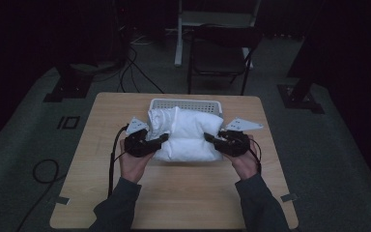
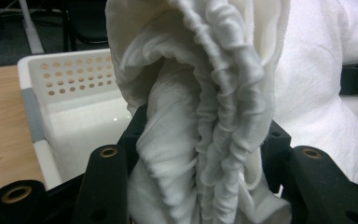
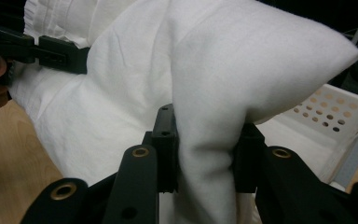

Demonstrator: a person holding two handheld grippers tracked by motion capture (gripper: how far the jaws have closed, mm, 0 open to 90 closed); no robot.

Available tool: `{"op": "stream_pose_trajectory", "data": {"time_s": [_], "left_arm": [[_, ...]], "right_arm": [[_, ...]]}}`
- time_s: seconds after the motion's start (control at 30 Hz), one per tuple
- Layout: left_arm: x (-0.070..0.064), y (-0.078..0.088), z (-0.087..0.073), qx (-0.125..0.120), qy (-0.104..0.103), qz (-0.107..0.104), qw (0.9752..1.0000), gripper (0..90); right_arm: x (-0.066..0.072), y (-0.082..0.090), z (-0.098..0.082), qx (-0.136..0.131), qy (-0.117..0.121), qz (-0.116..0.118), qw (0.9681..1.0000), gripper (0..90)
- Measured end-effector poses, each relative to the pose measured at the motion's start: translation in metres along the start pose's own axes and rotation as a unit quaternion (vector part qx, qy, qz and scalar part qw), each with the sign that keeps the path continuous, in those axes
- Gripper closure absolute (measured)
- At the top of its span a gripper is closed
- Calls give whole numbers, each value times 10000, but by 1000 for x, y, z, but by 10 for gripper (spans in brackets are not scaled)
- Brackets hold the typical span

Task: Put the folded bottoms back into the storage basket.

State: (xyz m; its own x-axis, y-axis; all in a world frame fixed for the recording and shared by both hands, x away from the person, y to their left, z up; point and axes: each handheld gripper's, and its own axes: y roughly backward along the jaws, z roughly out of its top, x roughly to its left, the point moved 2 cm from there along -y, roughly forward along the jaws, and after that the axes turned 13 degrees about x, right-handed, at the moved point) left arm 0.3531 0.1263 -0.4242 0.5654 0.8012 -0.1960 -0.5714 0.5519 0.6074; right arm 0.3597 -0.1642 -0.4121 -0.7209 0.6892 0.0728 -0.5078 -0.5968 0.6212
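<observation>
While a white pillow (image 1: 188,137) is held just in front of the white perforated basket (image 1: 185,103) on the worktop (image 1: 174,193), its gathered open end is pinched between the fingers of the left gripper (image 1: 162,139), and its opposite corner is clamped by the right gripper (image 1: 208,139).

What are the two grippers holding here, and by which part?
Both hold one folded white cloth: left gripper pinches its gathered edge, right gripper the opposite plain edge.

Light wooden table (image 1: 183,193), white perforated basket (image 1: 185,103), bunched white cloth (image 1: 188,137) resting on it
</observation>
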Motion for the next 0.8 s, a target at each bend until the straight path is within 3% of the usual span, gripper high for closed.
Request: {"op": "stream_pose_trajectory", "data": {"time_s": [0.6, 0.8], "left_arm": [[18, -7, 15, -30, 258, -5, 9997, 517], [23, -10, 23, 13, 264, 110, 9996, 518]], "right_arm": [[-11, -13, 22, -66, -111, -15, 9999, 693], [-16, -22, 26, -14, -170, -87, 9998, 695]]}}
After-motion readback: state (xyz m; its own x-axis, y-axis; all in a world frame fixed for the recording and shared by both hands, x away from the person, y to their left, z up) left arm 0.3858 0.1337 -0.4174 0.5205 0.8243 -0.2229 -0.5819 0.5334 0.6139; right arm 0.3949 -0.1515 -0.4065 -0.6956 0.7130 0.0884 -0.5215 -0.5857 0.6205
